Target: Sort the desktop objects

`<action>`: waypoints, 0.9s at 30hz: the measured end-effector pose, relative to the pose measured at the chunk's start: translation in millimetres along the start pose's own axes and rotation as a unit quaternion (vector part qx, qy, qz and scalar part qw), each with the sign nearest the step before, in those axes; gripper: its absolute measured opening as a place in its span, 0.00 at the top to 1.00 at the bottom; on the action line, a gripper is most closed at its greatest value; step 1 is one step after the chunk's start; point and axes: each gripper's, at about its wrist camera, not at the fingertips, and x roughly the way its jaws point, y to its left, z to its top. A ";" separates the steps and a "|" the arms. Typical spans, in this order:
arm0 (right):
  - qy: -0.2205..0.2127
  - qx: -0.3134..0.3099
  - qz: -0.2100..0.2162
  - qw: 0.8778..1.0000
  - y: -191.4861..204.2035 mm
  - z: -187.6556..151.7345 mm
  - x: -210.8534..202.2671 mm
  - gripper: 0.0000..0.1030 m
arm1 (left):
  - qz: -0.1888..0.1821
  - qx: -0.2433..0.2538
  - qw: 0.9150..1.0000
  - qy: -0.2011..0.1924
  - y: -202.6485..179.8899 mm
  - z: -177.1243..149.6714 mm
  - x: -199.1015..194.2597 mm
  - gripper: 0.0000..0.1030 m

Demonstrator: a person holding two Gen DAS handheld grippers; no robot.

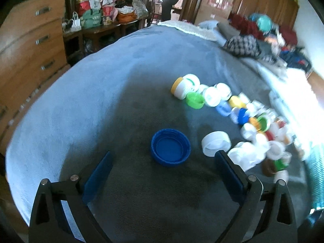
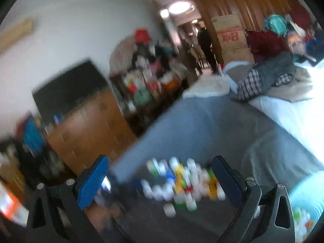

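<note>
A big blue cap (image 1: pixel 170 147) lies open side up on the grey-blue blanket (image 1: pixel 101 93), just ahead of my left gripper (image 1: pixel 164 163), whose blue-padded jaws stand open with nothing between them. A white ring cap (image 1: pixel 215 142) sits by the right finger. Beyond it runs a heap of bottle caps (image 1: pixel 239 113), white, green, yellow, blue and red. The right wrist view is badly blurred; my right gripper (image 2: pixel 160 173) is open above the same heap of caps (image 2: pixel 182 182), holding nothing.
A teal basket (image 2: pixel 305 202) with a few caps in it sits at the lower right. Folded clothes (image 1: pixel 253 44) lie at the blanket's far end. A wooden dresser (image 1: pixel 30 40) and a cluttered table (image 1: pixel 105 14) stand to the left. A person (image 1: pixel 171 2) stands in the doorway.
</note>
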 end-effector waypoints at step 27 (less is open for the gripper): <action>0.164 -0.083 -0.043 0.982 9.5 -125.0 165.1 0.48 | 0.025 0.016 0.999 0.012 4.6 -8.0 -22.9 0.67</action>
